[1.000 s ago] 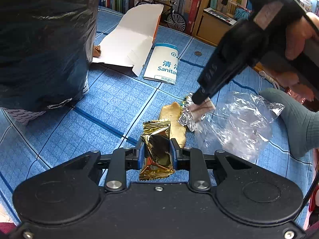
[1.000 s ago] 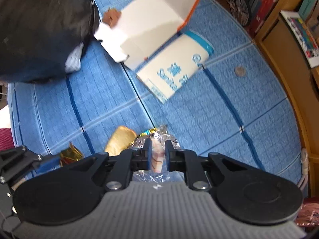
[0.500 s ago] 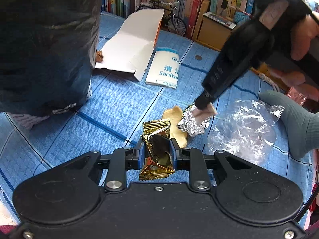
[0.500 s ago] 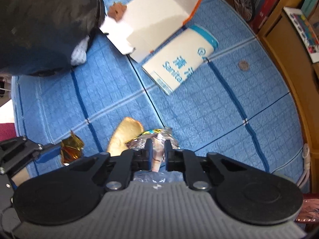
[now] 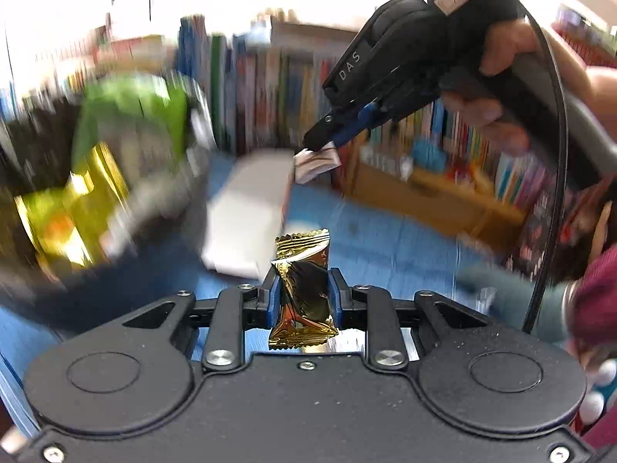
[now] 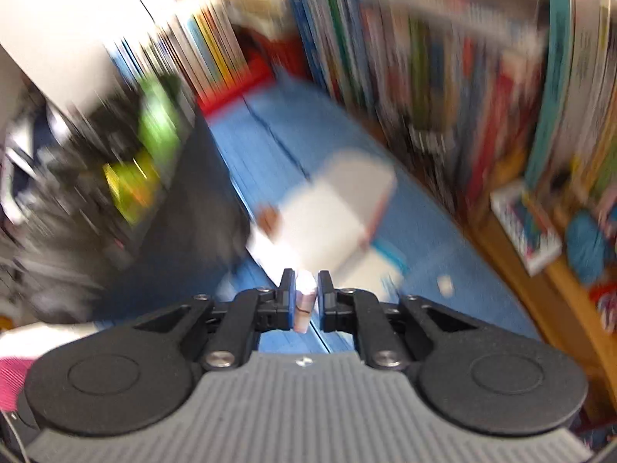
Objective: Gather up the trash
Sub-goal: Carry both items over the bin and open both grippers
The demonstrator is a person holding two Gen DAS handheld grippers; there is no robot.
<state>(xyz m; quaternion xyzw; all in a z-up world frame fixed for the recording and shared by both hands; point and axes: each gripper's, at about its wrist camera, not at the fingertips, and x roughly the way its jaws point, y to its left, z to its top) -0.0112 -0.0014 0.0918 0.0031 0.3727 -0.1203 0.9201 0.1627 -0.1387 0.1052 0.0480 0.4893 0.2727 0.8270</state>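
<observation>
A crinkled gold wrapper (image 5: 302,289) stands upright between the blue pads of my left gripper (image 5: 302,293), which is shut on it above the blue mat (image 5: 385,239). My right gripper (image 6: 305,297) is shut on a small pale pinkish scrap (image 6: 304,303). In the left wrist view, the right gripper (image 5: 320,148) hangs high at the upper right with that scrap (image 5: 318,162) at its tip. The black trash bag (image 5: 127,208) gapes on the left, with green and yellow packaging inside. Both views are blurred by motion.
A flattened white cardboard box (image 6: 331,212) lies on the blue mat (image 6: 308,127) ahead, with a white and blue packet (image 6: 385,258) beside it. Bookshelves (image 6: 443,77) line the back and right. A hand (image 5: 501,58) grips the right tool. A grey sock (image 5: 501,281) rests at the right.
Both grippers have risen off the mat with their pieces still held. The views now tilt up toward the bookshelf, and the bag's opening has come into sight.
</observation>
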